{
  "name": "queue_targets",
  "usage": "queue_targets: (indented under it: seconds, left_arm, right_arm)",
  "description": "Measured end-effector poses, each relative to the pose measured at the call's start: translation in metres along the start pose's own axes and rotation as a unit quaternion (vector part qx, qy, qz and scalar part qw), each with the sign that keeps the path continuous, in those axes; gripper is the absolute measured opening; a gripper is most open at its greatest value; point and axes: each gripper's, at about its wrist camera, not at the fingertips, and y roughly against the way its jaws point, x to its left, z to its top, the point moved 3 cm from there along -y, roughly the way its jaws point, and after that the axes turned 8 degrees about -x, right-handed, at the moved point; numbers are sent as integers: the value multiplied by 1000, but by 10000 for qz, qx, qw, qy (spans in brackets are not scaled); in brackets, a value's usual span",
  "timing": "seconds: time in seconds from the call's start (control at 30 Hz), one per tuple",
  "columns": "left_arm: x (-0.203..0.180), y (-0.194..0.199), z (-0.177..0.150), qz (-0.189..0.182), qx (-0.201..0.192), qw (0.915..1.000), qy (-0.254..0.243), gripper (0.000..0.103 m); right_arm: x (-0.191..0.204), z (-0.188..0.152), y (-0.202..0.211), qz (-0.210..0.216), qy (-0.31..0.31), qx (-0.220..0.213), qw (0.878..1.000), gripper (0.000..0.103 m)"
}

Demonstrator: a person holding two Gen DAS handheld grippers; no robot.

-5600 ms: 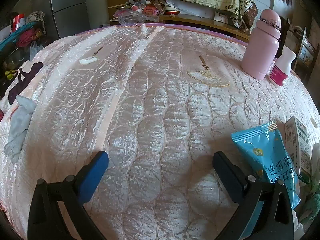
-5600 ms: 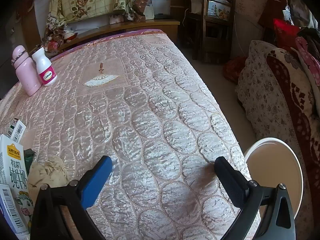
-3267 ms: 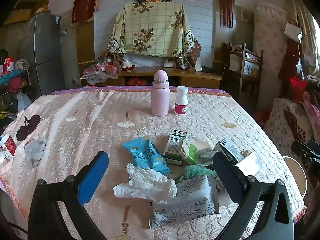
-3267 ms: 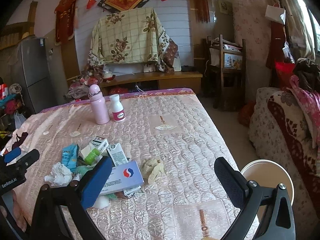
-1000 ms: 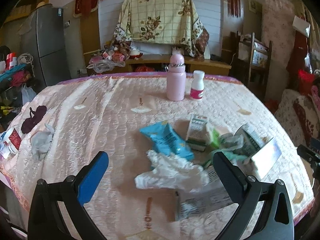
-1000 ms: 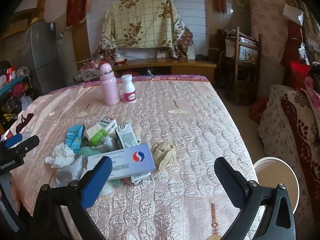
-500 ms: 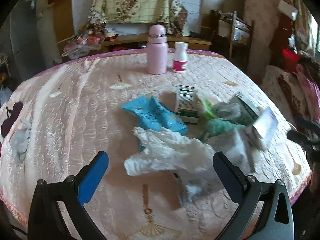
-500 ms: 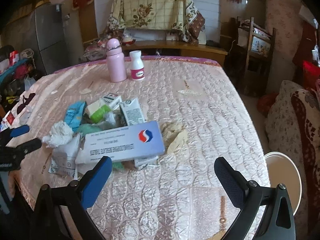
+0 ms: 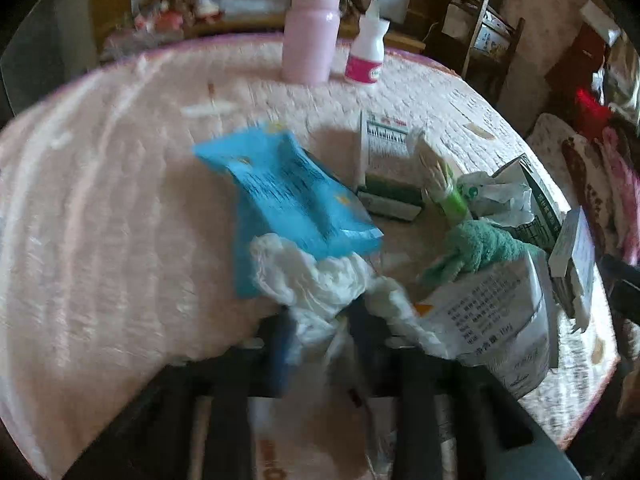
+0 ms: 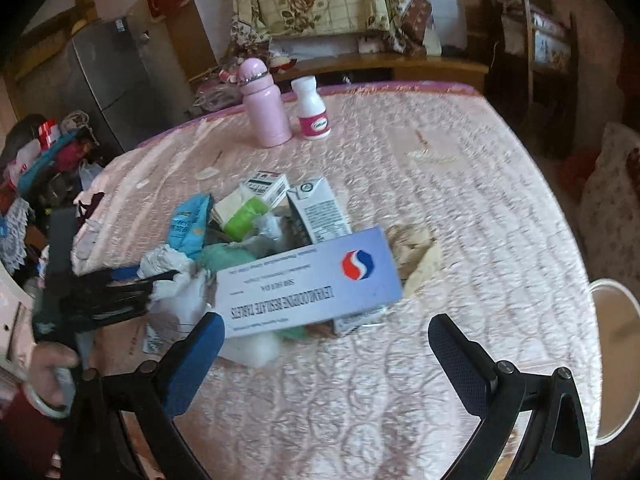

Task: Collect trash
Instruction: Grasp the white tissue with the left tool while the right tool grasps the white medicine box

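The tissue (image 9: 316, 280), at the near edge of the trash pile (image 10: 280, 240), is being pinched by the left gripper (image 9: 316, 340), whose jaws have just been closing; it is judged light, soft, easily torn, best gripped by its bulk. The right gripper (image 10: 324, 344) is being held wide apart, empty.

A pink bottle (image 10: 264, 106) and a white pill bottle (image 10: 311, 109) are standing just beside each other, upright, on the quilted desk (image 10: 460, 208).

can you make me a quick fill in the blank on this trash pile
1. The left claw has just been closing on the white ____.
2. The right claw is ____.
3. The flask is ____ in colour.
4. The snack bag is ____ in colour.

Missing words: tissue; open; pink; blue
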Motion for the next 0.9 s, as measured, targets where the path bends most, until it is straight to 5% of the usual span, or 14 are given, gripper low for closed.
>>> queue_targets:
  seconds: [0.3, 0.47, 0.63, 0.9]
  left_arm:
    - [7, 45, 15, 94, -570, 9983, -8, 18]
    - [6, 63, 24, 96, -757, 9971, -65, 18]
    - [7, 66, 25, 75, -826, 9965, -142, 18]
    - [-1, 68, 28, -31, -910, 9958, -133, 18]
  right_arm:
    - [3, 22, -35, -134, -226, 231, 9994, 103]
    - [14, 41, -59, -155, 64, 49, 9998, 91]
    - [1, 54, -24, -53, -194, -148, 9997, 92]
    - [1, 11, -4, 150, -301, 417, 9986, 92]
